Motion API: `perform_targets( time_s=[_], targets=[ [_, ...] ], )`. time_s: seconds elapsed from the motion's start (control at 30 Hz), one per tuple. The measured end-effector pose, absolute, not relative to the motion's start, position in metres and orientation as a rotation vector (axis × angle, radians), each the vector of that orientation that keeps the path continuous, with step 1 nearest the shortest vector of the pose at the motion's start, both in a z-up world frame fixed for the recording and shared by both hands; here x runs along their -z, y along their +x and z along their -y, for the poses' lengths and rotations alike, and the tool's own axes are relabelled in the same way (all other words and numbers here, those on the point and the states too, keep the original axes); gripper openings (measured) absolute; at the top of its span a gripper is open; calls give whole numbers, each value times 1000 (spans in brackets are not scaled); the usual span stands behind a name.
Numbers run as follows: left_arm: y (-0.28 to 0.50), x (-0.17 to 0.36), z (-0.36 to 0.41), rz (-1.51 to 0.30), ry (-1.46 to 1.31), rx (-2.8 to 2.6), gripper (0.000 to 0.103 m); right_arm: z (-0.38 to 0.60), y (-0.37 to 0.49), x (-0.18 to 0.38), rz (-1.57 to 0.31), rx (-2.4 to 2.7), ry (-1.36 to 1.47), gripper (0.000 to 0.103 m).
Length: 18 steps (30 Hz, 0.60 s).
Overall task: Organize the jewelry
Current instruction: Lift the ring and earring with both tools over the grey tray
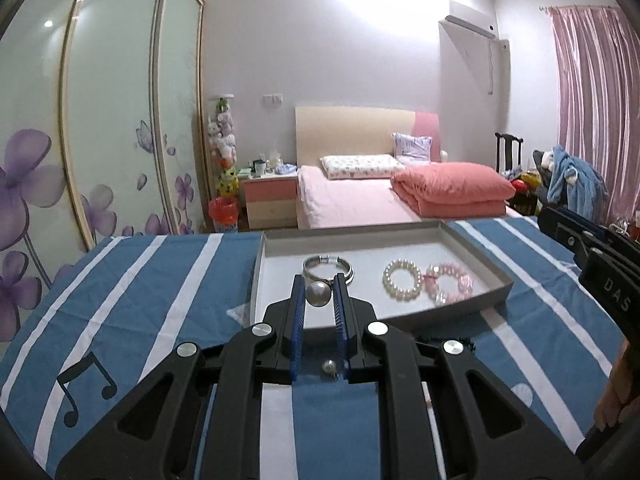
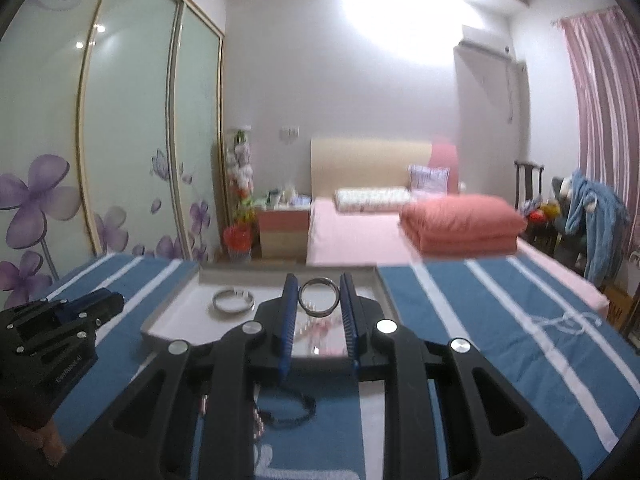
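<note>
Left wrist: bangle (image 1: 328, 268) behind pearl (image 1: 319, 294), tray (image 1: 472, 302)

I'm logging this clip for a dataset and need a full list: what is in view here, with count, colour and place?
Tray: one, grey, on the striped cloth.
Bangle: one, silver, lying in the tray's left part.
Pearl bracelet: one, white, in the tray, touching the pink one.
Bead bracelet: one, pink, in the tray's right part.
Pearl piece: one, white, between the left gripper's fingers.
Small pearl: one, white, on the cloth near the tray.
Ring-shaped bangle: one, dark metal, between the right gripper's fingers.
Cord bracelet: one, black, on the cloth.
Cloth: one, blue with white stripes.
Bed: one, pink, behind.
Left gripper: black, blue pads.
Right gripper: black, blue pads.
</note>
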<state>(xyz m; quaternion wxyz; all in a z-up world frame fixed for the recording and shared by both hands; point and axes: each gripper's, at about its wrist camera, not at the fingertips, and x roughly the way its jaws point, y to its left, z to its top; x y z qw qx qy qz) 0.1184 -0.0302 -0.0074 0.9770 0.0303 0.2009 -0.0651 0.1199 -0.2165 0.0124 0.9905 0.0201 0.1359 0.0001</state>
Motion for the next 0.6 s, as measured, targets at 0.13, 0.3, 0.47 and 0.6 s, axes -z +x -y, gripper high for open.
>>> perform_targets(
  time_s=[0.13,0.3,0.47,0.6],
  targets=[
    [123,4,33,-383,56,124,15,213,120,-19,-218,12,26,22],
    [125,0,32,-360,50,118,15,214,124,-24,-188,21,32,22],
    [129,-1,35,-352,45,116,15,216,131,-28,-174,20,40,22],
    [135,-1,34,-354,45,118,15,217,138,-26,-178,13,38,22]
  ],
)
